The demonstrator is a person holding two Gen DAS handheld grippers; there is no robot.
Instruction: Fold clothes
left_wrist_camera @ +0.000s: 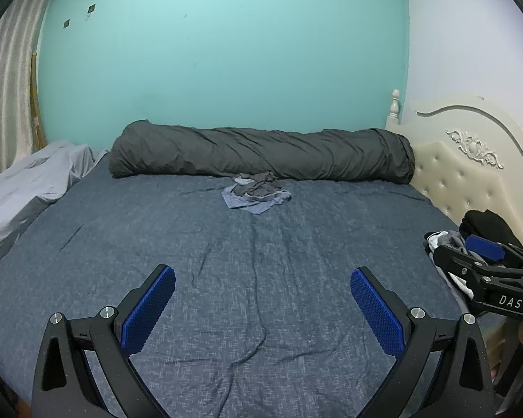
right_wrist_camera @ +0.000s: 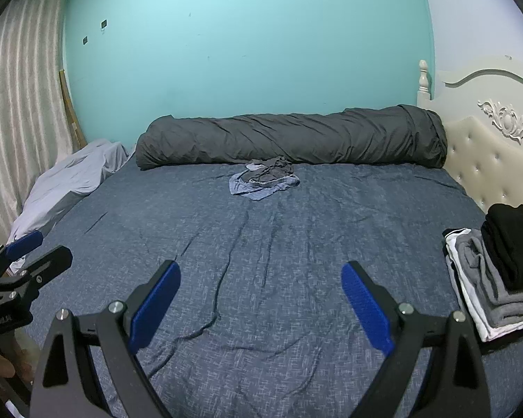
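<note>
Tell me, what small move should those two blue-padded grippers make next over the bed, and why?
Probably reach both forward toward the crumpled blue and grey garments lying by the rolled dark grey duvet. The left gripper and right gripper both hover open and empty above the bare blue bedsheet, while the folded stack of black, grey and white clothes already sits beside the headboard.

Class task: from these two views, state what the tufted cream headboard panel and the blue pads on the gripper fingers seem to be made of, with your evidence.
Tufted cream headboard panel: probably faux leather or vinyl; smooth, slightly glossy, buttoned dimples. Blue pads: likely rubber or moulded plastic; matte, with a fine dotted grip texture.
</note>
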